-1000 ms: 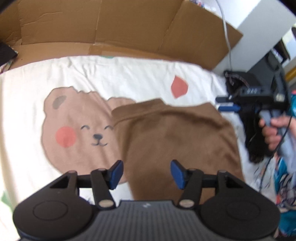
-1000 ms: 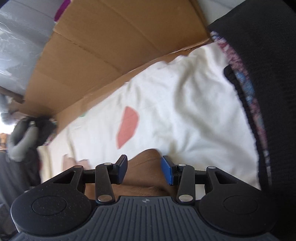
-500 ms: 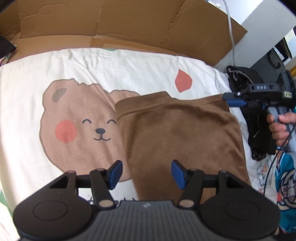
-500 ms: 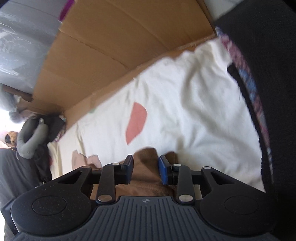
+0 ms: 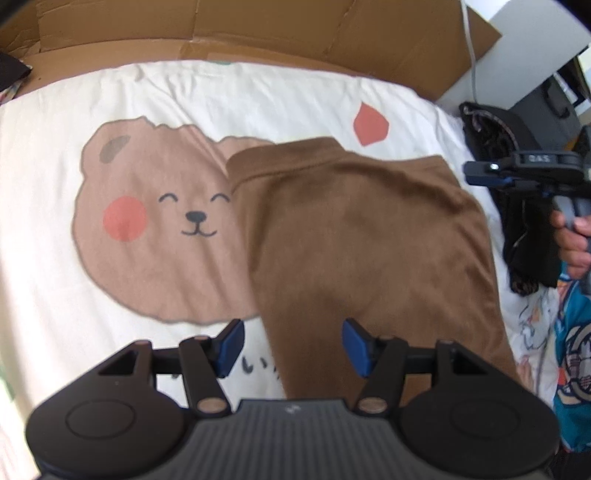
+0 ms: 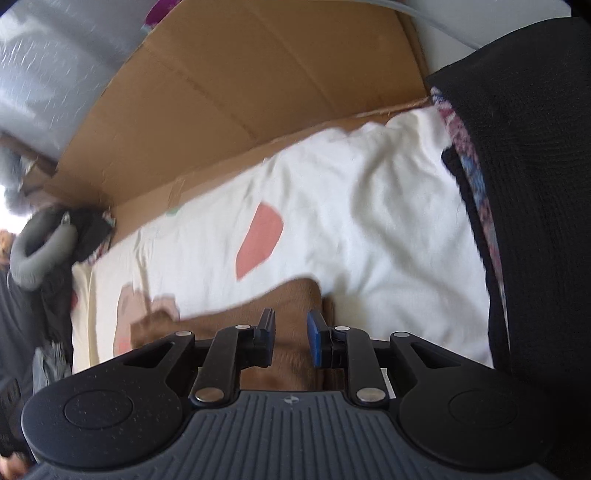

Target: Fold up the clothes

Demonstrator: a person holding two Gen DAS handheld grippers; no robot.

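A brown garment (image 5: 362, 240) lies spread flat on a white bedsheet (image 5: 55, 280), partly over a printed bear face (image 5: 147, 221). My left gripper (image 5: 293, 345) is open above the garment's near edge, with nothing between its fingers. A person's hand (image 5: 576, 240) holds my right gripper (image 5: 476, 175) by the garment's far right corner. In the right wrist view that gripper (image 6: 291, 341) hovers over the same brown corner (image 6: 291, 299). Its jaws stand a narrow gap apart, and the cloth shows beneath that gap.
Cardboard panels (image 5: 258, 29) wall the far side of the bed. Dark clothes (image 5: 528, 251) are piled at the right edge, with a patterned teal fabric (image 5: 572, 350) nearer. In the right wrist view, black knit fabric (image 6: 535, 184) fills the right side and a grey neck pillow (image 6: 40, 254) lies at the left.
The right gripper's jaws have narrowed step by step, and it has shifted slightly back along the brown corner. My left gripper stayed open and drifted a little toward the garment.
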